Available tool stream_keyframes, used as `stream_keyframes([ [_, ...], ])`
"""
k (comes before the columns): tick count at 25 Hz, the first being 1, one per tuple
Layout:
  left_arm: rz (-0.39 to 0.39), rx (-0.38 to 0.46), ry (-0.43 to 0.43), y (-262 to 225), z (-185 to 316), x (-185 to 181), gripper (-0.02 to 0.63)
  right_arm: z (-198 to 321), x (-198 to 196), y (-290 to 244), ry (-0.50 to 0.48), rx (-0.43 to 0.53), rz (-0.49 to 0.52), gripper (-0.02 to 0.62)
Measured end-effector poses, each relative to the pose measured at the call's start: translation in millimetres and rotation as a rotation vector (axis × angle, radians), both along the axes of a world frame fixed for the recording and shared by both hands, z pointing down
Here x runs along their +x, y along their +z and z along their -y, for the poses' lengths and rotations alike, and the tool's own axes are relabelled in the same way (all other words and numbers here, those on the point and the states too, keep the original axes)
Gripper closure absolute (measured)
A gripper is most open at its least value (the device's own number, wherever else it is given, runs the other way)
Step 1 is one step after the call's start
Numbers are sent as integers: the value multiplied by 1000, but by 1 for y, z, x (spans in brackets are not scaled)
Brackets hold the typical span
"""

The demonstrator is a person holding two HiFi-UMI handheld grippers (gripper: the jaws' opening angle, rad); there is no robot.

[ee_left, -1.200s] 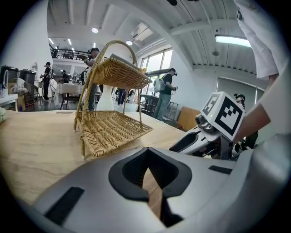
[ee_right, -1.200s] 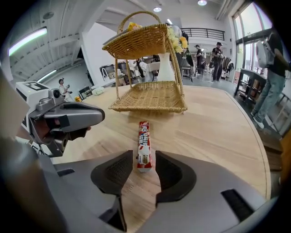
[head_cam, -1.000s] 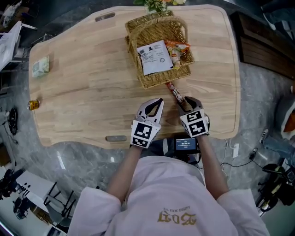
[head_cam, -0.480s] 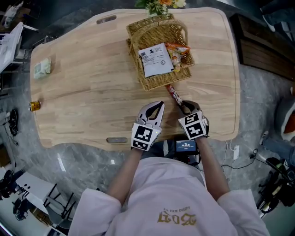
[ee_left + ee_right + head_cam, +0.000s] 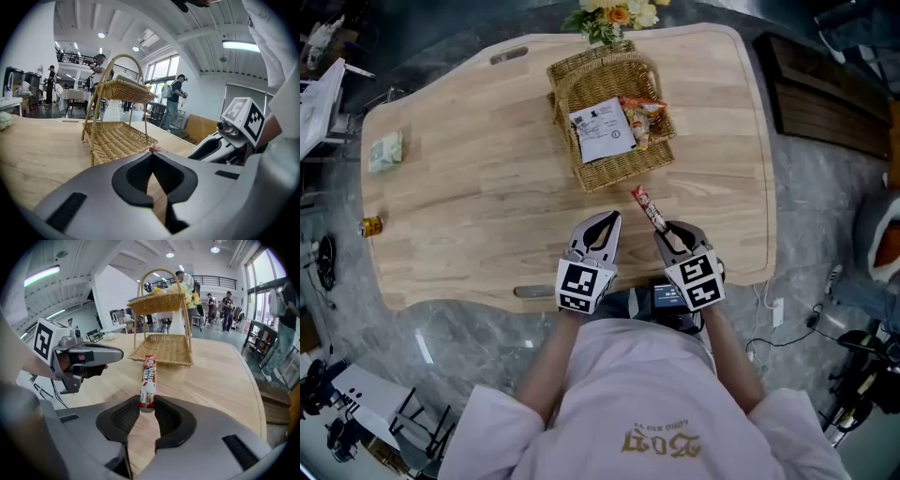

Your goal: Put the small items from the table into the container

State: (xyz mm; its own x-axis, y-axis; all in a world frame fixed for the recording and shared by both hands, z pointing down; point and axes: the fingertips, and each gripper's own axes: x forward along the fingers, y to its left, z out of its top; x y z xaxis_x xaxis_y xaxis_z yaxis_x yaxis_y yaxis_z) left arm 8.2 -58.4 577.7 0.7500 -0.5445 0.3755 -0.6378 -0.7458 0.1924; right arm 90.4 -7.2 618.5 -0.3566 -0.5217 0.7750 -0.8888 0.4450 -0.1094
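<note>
While pinched at its near end by the right gripper (image 5: pixel 667 232), one red-and-white snack stick (image 5: pixel 648 208) over the bench (image 5: pixel 487 216), long axis aimed at one wicker basket (image 5: pixel 619 172), left gripper (image 5: pixel 603 221) closed, empty, two small items far left.

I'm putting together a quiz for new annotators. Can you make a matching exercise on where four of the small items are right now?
Things:
1. red-and-white snack stick packet
2. white printed paper card
3. pale green packet
4. small yellow can

Places:
A. inside the woven wicker basket
B. on the left end of the wooden table, farther from the person
C. gripped between the jaws of the right gripper
D. at the table's left edge, nearer the person

Pairs: 1-C, 2-A, 3-B, 4-D.
</note>
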Motion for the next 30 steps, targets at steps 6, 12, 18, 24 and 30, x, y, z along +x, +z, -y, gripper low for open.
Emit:
stream_keyframes([
  [6, -5, 58, -19, -25, 3, -8, 611, -2, 9, -45, 9, 95, 38, 480],
  [12, -26, 153, -4, -68, 5, 0, 611, 7, 9, -93, 2, 216, 72, 480],
  [18, -17, 276, 8, -114, 9, 5, 611, 23, 4, -135, -26, 328, 125, 479],
  [24, -8, 356, -36, -143, 23, -5, 611, 44, -3, -157, -47, 370, 156, 480],
  [30, -17, 396, -95, -166, 46, -19, 611, 65, -12, -174, -58, 400, 177, 480],
])
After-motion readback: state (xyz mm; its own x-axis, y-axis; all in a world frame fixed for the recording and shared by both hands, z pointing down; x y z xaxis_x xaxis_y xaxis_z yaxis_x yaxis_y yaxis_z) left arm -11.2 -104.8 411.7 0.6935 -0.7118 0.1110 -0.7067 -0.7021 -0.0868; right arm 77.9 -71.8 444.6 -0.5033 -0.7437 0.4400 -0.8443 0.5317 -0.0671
